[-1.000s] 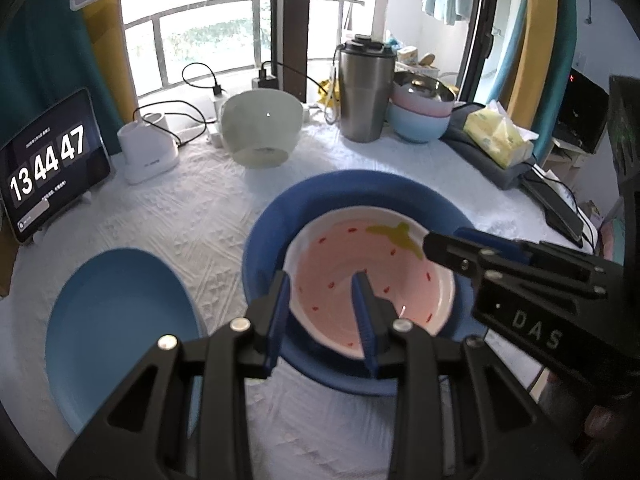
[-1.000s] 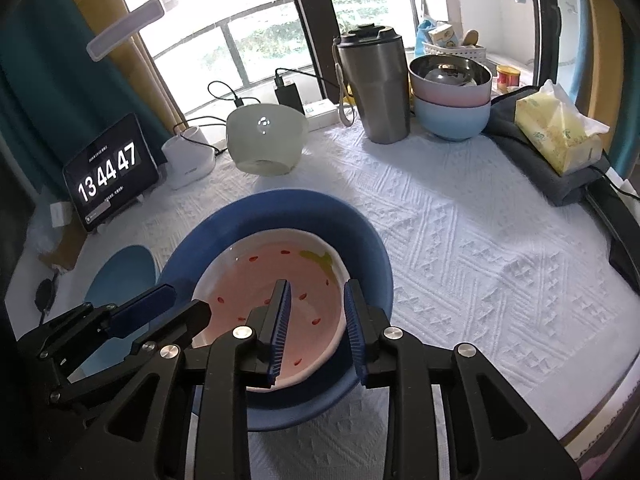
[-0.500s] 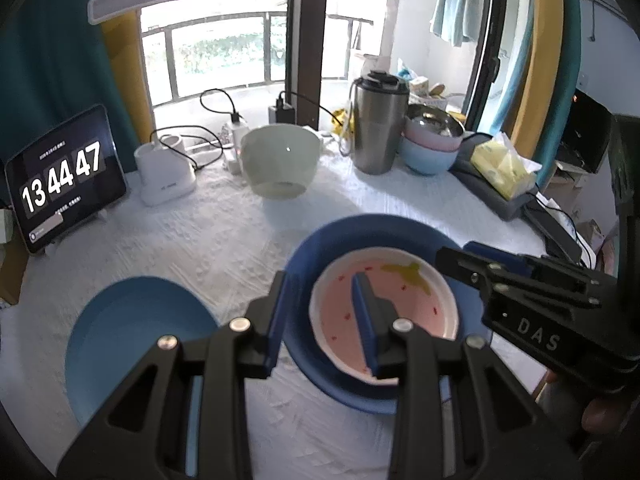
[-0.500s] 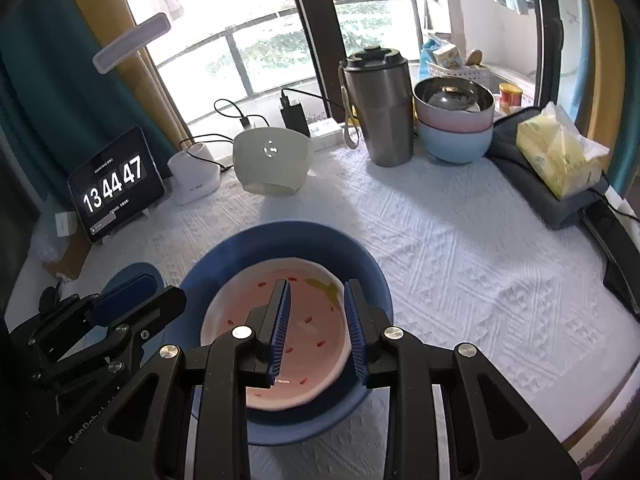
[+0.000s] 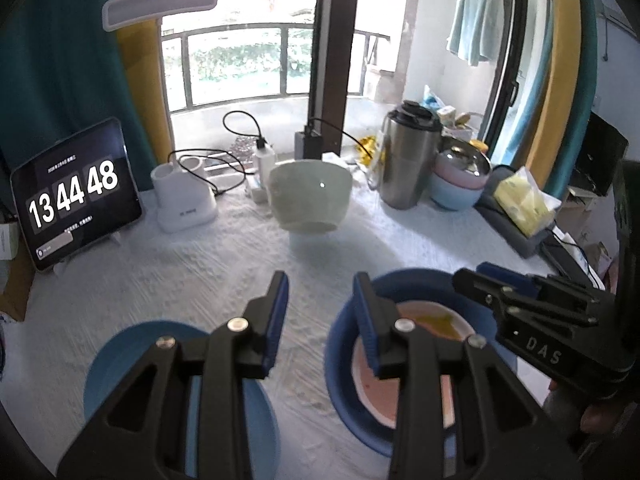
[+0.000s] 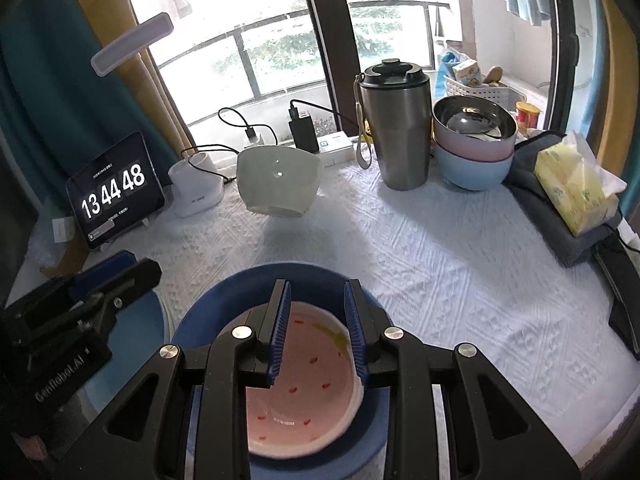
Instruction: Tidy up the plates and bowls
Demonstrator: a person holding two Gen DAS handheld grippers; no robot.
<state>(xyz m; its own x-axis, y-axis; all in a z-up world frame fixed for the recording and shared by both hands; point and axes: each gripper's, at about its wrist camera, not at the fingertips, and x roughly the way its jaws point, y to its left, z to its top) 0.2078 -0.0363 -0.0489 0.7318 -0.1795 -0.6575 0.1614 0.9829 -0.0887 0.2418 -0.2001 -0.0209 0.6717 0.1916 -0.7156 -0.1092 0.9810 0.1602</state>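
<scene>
A pink plate with red marks lies inside a dark blue plate on the white tablecloth; both also show in the left wrist view, the pink plate and the dark blue plate. A light blue plate lies to their left. A pale green bowl stands further back, also in the right wrist view. My left gripper is open and empty above the gap between the two blue plates. My right gripper is open and empty above the pink plate.
A steel tumbler, stacked bowls, a tissue pack, a tablet clock, a white charger stand and cables line the table's far side. A black device lies at the right edge.
Both grippers have risen and drawn back from the plates. The left gripper has shifted left, off the pink plate. Both stay open.
</scene>
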